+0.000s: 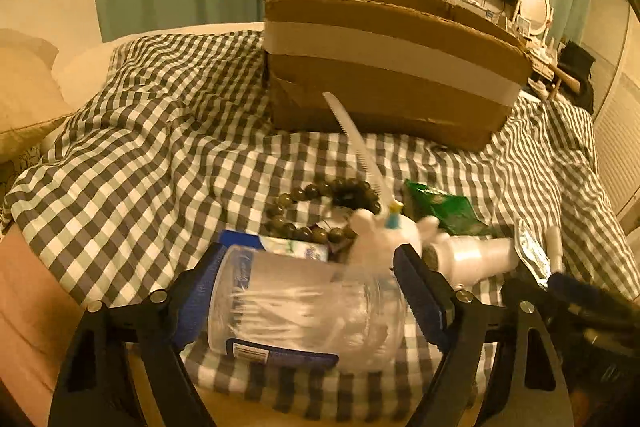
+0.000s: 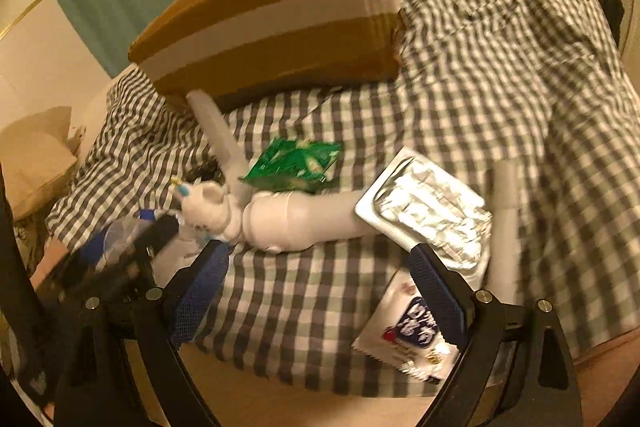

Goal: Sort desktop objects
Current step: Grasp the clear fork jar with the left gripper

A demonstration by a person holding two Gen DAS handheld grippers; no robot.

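Left wrist: left gripper (image 1: 308, 301) clamps clear cotton-swab jar (image 1: 304, 307) lying on checked cloth (image 1: 152, 147), cardboard box (image 1: 384, 63) beyond.
Right wrist: right gripper (image 2: 316, 291) spread wide, holding nothing; foil blister pack (image 2: 430, 211) and snack packet (image 2: 412, 339) beside right finger.

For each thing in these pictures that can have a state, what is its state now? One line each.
Left claw: jaws on both sides of the clear plastic cotton-swab jar, which lies on its side.
Right claw: open, holds nothing.
Brown cardboard box: open at the top.
Green snack packet: lies flat, apparently sealed.
Silver foil pack: lies flat.
White plastic bottle: lies on its side.
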